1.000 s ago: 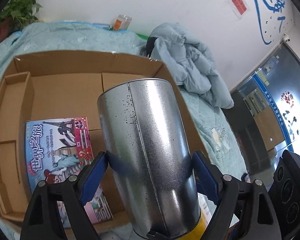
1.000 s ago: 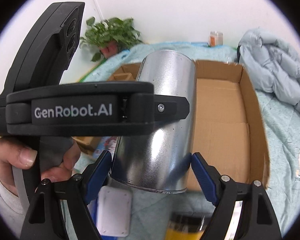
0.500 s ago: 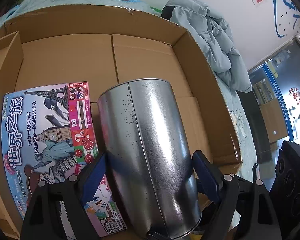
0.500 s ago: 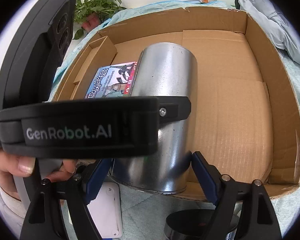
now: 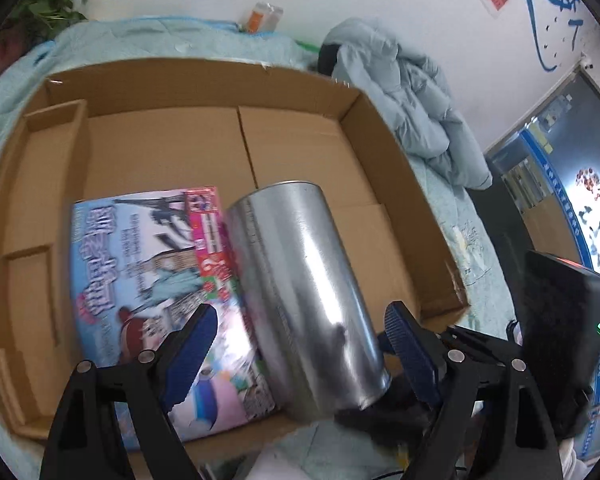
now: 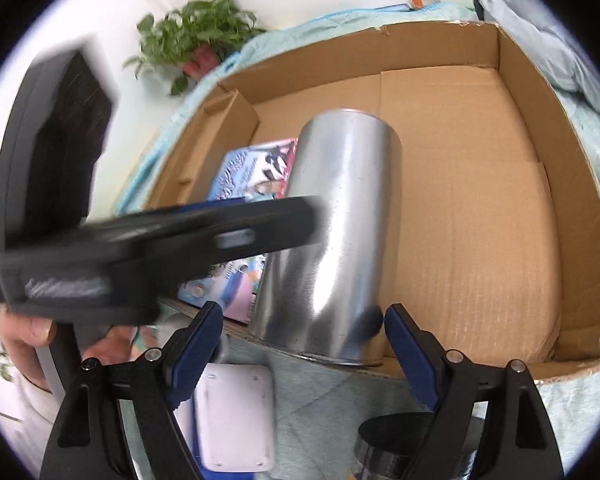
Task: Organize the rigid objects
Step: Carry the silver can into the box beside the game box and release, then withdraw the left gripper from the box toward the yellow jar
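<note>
- The tall shiny metal canister (image 5: 304,296) stands in the brown cardboard box (image 5: 160,80) at its near edge, beside the colourful board-game box (image 5: 148,264).
- Left gripper (image 5: 296,346) gapes, pads clear of it.
- Right gripper (image 6: 300,336) is closing, holding nothing; a nudge could topple the canister.

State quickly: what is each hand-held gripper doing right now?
Left hand-held gripper: open, pads clear of the tin.
Right hand-held gripper: jaws closing, tin between them, not yet gripped.
</note>
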A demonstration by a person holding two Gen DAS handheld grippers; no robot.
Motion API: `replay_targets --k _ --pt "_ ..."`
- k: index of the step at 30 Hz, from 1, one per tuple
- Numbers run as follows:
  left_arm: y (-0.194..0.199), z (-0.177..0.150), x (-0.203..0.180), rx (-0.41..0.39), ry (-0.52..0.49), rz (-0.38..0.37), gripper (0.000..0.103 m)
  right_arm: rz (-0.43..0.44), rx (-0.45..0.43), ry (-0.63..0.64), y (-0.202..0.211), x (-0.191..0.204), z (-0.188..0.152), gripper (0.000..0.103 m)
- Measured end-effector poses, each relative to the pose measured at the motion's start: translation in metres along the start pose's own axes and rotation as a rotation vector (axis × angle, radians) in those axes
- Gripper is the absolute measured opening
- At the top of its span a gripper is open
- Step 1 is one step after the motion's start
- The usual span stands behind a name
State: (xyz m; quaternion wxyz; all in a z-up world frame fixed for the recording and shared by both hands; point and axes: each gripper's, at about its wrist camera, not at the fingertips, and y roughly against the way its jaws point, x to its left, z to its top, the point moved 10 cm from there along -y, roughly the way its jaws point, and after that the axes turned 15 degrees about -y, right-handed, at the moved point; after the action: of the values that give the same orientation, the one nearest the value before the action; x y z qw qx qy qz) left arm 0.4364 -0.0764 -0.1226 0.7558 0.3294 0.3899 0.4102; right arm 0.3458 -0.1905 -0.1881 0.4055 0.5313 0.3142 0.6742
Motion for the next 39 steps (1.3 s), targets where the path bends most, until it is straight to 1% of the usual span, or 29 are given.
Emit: replay_targets --k 1,2,6,10,13,14,15,17,18,19,21,22,23,24,25,26,27,29,33,34,35,36,37,38,39 --pt "0.010 -0.005 0.001 -0.020 0.001 0.003 0.085 -0.007 0.004 -0.009 -0.001 -0.003 0.000 0.068" --pt "0.018 -0.011 0.003 -0.033 0.001 0.014 0.085 -0.042 -0.003 -0.008 -0.004 -0.008 0.000 0.068" --pt "0.036 -0.045 0.012 -0.047 0.003 0.078 0.085 -0.052 -0.023 -0.015 0.000 -0.007 -0.005 0.068" --pt "0.039 -0.072 0.023 -0.046 0.019 0.086 0.084 -0.065 -0.023 -0.020 0.001 -0.006 -0.007 0.070" --pt "0.037 -0.086 0.030 -0.040 0.027 0.103 0.084 -0.047 -0.026 -0.034 0.001 -0.003 -0.005 0.071" --pt "0.035 -0.090 0.032 -0.034 0.017 0.124 0.080 -0.032 -0.038 -0.035 0.008 -0.003 -0.003 0.071" --pt "0.034 -0.091 0.034 -0.035 0.003 0.141 0.079 -0.039 -0.063 -0.031 0.016 -0.006 -0.001 0.072" --pt "0.033 -0.093 0.034 -0.038 -0.007 0.153 0.079 -0.081 -0.129 -0.007 0.031 -0.014 0.006 0.073" --pt "0.033 -0.092 0.034 -0.040 -0.003 0.155 0.079 -0.119 -0.169 0.006 0.041 -0.023 0.011 0.073" --pt "0.033 -0.093 0.035 -0.040 0.003 0.159 0.078 -0.165 -0.198 0.013 0.048 -0.034 0.017 0.073" --pt "0.033 -0.095 0.038 -0.036 0.015 0.167 0.077 -0.310 -0.252 0.028 0.056 -0.062 0.028 0.072" --pt "0.032 -0.095 0.039 -0.035 0.018 0.168 0.076 -0.379 -0.269 0.038 0.058 -0.075 0.032 0.062" --pt "0.033 -0.096 0.040 -0.034 0.020 0.169 0.075 -0.417 -0.258 0.041 0.057 -0.089 0.036 0.054" --pt "0.033 -0.096 0.041 -0.032 0.021 0.169 0.073 -0.425 -0.232 0.030 0.054 -0.097 0.035 0.035" --pt "0.034 -0.096 0.042 -0.029 0.023 0.167 0.073 -0.431 -0.197 0.017 0.049 -0.105 0.033 0.021" --pt "0.034 -0.097 0.043 -0.027 0.030 0.164 0.072 -0.451 -0.180 0.018 0.046 -0.110 0.030 0.017" --pt "0.035 -0.098 0.044 -0.026 0.035 0.160 0.072 -0.479 -0.200 0.044 0.048 -0.110 0.028 0.016" --pt "0.034 -0.099 0.045 -0.022 0.037 0.161 0.071 -0.494 -0.212 0.058 0.050 -0.106 0.023 0.016" --pt "0.035 -0.097 0.043 -0.017 0.021 0.182 0.071 -0.471 -0.209 0.046 0.049 -0.103 0.022 0.016" --pt "0.037 -0.095 0.042 -0.024 0.017 0.183 0.071 -0.463 -0.205 0.041 0.050 -0.103 0.023 0.016" --pt "0.042 -0.092 0.039 -0.047 0.018 0.177 0.071 -0.458 -0.204 0.040 0.051 -0.106 0.025 0.016" --pt "0.048 -0.088 0.036 -0.074 0.018 0.182 0.072 -0.440 -0.213 0.040 0.054 -0.105 0.024 0.019" --pt "0.059 -0.083 0.033 -0.121 0.008 0.212 0.074 -0.408 -0.227 0.041 0.058 -0.099 0.022 0.036" --pt "0.070 -0.079 0.030 -0.161 -0.005 0.250 0.082 -0.376 -0.244 0.049 0.062 -0.091 0.019 0.051" --pt "0.087 -0.074 0.026 -0.222 -0.023 0.316 0.093 -0.341 -0.278 0.072 0.068 -0.080 0.015 0.084"
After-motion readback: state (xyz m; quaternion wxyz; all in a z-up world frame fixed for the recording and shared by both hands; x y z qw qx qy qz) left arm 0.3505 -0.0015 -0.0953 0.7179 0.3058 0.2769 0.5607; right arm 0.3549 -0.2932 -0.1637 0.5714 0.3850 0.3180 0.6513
